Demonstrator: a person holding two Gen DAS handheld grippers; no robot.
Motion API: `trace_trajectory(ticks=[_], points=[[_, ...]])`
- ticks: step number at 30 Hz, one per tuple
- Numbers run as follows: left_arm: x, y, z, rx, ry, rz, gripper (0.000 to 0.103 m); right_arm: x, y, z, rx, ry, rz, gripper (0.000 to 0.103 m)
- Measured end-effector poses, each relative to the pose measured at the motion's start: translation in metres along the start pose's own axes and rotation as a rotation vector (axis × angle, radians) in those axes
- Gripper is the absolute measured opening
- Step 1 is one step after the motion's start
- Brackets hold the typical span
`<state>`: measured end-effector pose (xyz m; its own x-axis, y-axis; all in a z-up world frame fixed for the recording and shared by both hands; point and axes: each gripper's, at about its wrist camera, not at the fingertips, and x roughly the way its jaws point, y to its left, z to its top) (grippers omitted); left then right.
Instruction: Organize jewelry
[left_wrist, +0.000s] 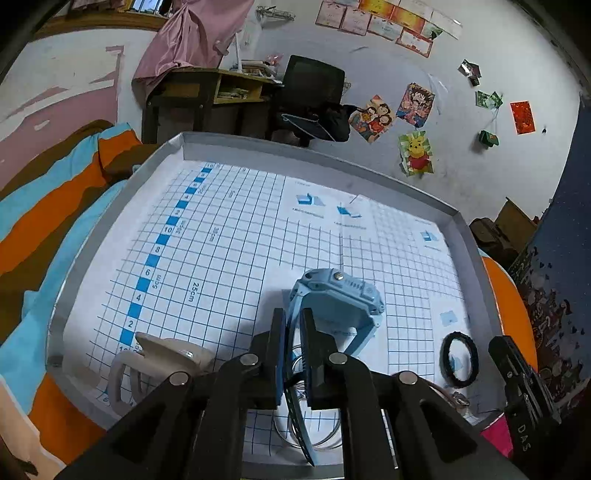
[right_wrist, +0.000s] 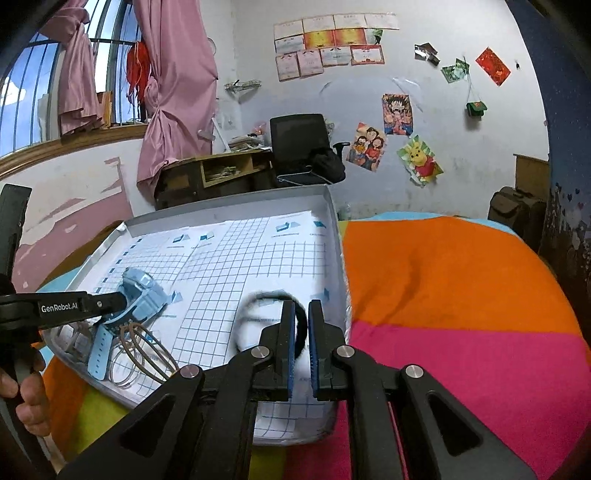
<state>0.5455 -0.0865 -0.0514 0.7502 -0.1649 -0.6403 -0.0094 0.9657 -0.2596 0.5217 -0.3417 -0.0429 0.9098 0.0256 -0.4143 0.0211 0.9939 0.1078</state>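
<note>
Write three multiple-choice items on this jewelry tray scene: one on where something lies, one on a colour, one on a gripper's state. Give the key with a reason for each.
1. Where does the cream hair claw clip lie?
A. in the grey tray, at its near left edge
B. on the orange blanket
C. on the desk

2. What colour is the watch?
A. red
B. light blue
C. green

3. What is the left gripper doing?
A. hanging open above the tray
B. shut on the watch's strap
C. shut on the black hair tie

Key: 1 A, the clip sits on the grid paper inside the tray wall. 2 B, case and strap are pale blue. 3 B, the strap runs between the closed fingers; the hair tie is between the right gripper's fingers.
</note>
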Motion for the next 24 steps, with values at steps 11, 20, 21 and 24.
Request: trace_trajectory(ticks=[11,20,21,24], points=[[-0.069,-0.013,-0.007,0.061,-0.183,-0.064,0.075,-0.040,-0.002,0.013,-0.012,-0.083,-0.008,0.042],[-0.154,-0.002,-0.009,0.045,-0.330,-0.035,0.103,-0.111,0.005,0.041,-0.036,-0.148,0.001,0.067],[-0.163,-0.002,-0.011,0.055,-0.346,-0.024,0.103,-0.118,0.007,0.042,-0.036,-0.153,0.005,0.069],[-0.192,-0.001,-0.018,0.092,-0.385,-0.007,0.103,-0.146,0.012,0.048,-0.035,-0.168,0.023,0.084]])
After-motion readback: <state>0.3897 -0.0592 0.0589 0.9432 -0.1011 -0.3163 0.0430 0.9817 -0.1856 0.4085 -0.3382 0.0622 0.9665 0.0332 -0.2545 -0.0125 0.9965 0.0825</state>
